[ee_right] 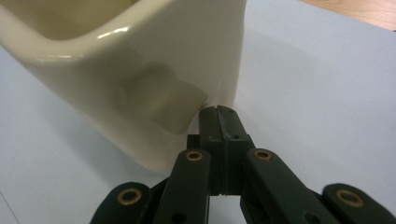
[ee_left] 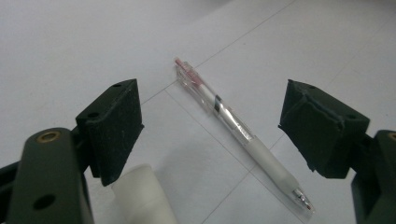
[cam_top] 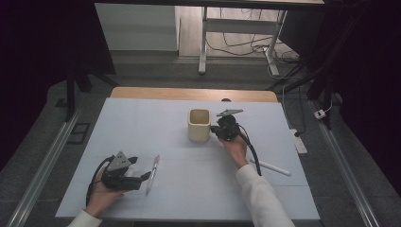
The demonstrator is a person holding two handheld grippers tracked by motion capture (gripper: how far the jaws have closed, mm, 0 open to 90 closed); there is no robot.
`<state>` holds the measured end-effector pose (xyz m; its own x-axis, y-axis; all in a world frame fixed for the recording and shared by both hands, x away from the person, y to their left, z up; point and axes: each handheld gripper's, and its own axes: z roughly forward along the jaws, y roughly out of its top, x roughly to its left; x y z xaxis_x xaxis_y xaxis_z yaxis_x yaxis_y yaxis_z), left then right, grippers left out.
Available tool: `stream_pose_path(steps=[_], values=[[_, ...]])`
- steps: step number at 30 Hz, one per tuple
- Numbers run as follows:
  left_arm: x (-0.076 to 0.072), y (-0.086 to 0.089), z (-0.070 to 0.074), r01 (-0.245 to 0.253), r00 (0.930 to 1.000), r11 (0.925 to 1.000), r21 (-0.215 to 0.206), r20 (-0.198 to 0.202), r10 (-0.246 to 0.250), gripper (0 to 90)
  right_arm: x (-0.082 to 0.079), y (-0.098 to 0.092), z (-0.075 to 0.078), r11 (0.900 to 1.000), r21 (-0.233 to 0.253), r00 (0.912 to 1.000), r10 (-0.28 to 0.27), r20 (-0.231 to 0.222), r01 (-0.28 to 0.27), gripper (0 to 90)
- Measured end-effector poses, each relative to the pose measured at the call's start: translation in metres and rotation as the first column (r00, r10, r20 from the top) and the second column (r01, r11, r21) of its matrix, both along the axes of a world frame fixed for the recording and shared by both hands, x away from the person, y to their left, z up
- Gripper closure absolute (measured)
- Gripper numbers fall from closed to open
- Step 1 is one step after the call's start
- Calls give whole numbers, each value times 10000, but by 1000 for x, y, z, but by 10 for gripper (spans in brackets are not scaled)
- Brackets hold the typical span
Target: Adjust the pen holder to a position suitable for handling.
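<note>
**Left jaws spread over pen; right jaws closed against cream holder**

Left gripper [cam_top: 142, 176] low on the near-left part of the table [cam_top: 142, 123], held in the person's left hand [cam_top: 101, 191]; its jaws stand wide apart, nothing between the pads touching them; in the left gripper view the gripper [ee_left: 210, 130] straddles a clear-barrelled pen [ee_left: 240, 133] that lies flat on the white surface, running diagonally between the two pads; red-tinted clicker end farther from the camera, metal tip nearer, white grip section near the tip; pen apart from both pads. In the high view the same pen [cam_top: 152, 174] lies just beyond the left jaws, roughly lengthwise away from the person. A white rounded object [ee_left: 142, 198] sits at the bottom of the left gripper view, below the left pad; cannot tell what it is.

Right gripper [cam_top: 217, 128] farther up the table, right of centre, held in the right hand [cam_top: 236, 149]; jaws pressed together with no gap, holding nothing; tips at the lower side wall of a cream square-mouthed holder [ee_right: 121, 79], touching or very nearly so; cannot tell which. Holder [cam_top: 199, 125] stands upright near the table's middle, just left of the right gripper, mouth open upward.

A second white pen [cam_top: 272, 167] lies on the table to the right of the right forearm, well apart from both grippers.
</note>
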<state>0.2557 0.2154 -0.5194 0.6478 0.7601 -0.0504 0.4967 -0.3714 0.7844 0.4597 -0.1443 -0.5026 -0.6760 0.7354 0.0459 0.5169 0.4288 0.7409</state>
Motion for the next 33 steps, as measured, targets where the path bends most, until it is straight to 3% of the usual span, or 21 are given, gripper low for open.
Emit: stream_pose_path(steps=[12, 14, 16, 20, 33], values=[[0, 0, 0, -11, 10000, 10000, 28, -13, 11, 207, 0, 5, -1, 9999, 136, 10000, -23, -2, 23, 890], [0, 0, 0, -46, 10000, 10000, 28, -16, 46, 207, -1, 4, -1, 9999, 30, 9999, 101, -7, -101, 890], [-1, 1, 0, -63, 10000, 10000, -7, -15, 63, 207, -3, 2, 0, 9997, -231, 9996, 84, 266, -78, 890], [-1, 3, -1, -127, 9999, 9999, 9, -59, 127, 207, -13, -13, 5, 9999, 32, 9993, 168, 345, -169, 890], [-1, 4, -2, -226, 9997, 9997, 56, -97, 227, 207, -54, -57, 14, 9987, 224, 9960, 440, 778, -458, 890]])
